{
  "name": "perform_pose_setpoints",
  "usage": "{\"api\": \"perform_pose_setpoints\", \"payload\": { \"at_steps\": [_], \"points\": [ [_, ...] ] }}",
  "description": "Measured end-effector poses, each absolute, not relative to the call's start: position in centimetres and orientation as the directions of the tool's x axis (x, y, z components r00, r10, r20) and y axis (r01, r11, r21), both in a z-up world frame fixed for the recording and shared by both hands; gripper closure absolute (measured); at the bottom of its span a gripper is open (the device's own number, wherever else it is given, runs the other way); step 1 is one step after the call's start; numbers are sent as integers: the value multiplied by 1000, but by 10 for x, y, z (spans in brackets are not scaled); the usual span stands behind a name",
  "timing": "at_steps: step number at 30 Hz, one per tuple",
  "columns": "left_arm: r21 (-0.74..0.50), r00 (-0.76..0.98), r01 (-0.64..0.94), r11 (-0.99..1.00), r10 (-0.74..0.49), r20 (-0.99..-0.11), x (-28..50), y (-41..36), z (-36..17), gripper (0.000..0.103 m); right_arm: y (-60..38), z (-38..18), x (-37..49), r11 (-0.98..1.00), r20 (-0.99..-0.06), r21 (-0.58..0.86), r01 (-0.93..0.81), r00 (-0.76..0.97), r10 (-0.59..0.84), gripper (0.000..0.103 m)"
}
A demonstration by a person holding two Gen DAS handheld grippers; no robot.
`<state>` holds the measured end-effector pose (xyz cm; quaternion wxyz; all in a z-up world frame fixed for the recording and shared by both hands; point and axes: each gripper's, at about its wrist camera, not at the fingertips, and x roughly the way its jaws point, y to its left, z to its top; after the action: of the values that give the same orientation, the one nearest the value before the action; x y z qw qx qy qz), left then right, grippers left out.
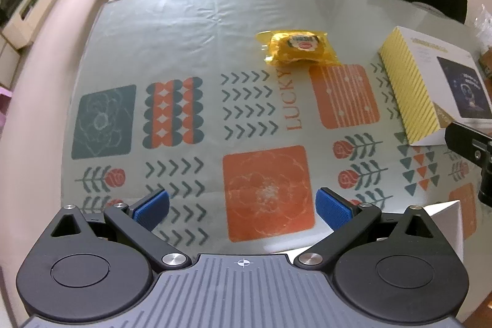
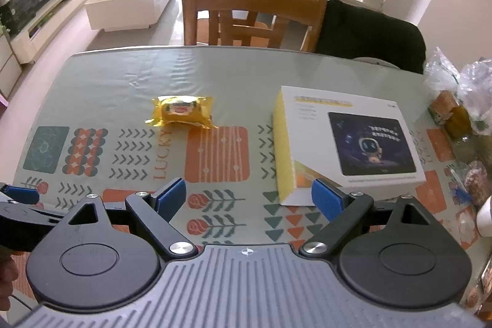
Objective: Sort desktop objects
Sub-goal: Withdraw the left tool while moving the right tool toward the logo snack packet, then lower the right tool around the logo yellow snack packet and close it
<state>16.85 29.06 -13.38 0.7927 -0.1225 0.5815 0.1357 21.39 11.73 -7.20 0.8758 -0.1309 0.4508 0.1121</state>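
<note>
One patterned tablecloth [image 1: 190,29], wooden chair [image 2: 246,11] behind.

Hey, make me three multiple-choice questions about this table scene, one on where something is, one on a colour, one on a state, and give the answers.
1. Where does the yellow plastic snack packet lie relative to the white cardboard box with the yellow striped side, seen from the right wrist camera?
A. On top of it
B. To its left, apart from it
C. Inside it

2. What colour are the pads on the fingers of the left gripper?
A. Blue
B. Red
C. Green

3. What state is the right gripper in?
A. Shut on the packet
B. Shut on the box
C. Open, holding nothing

Answers: 1 B, patterned tablecloth shows between them. 2 A, both pads are ribbed blue. 3 C, its fingers stand wide apart over the cloth.
</note>
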Motion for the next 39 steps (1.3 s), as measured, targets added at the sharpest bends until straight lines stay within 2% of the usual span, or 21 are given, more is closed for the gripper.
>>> {"api": "perform_pose_setpoints", "payload": {
  "at_steps": [11,15,20,28,39],
  "points": [
    [-16,283,-364,931,94,-955,196,321,-149,0,140,-93,244,941,-860,-2,-339,480,171,0],
    [-20,288,-359,933,90,-953,210,332,-155,0,151,-101,263,943,-848,0,-334,500,177,0],
    [-13,291,-366,930,102,-951,221,346,-163,0,178,-113,285,898,-818,-69,-434,540,198,0],
    [18,265,-354,935,118,-957,234,366,-186,0,201,-138,338,897,-851,55,-438,450,272,0],
    [16,252,-370,929,116,-961,254,396,-209,0,231,-172,370,881,-875,24,-472,416,247,0]
  ]
}}
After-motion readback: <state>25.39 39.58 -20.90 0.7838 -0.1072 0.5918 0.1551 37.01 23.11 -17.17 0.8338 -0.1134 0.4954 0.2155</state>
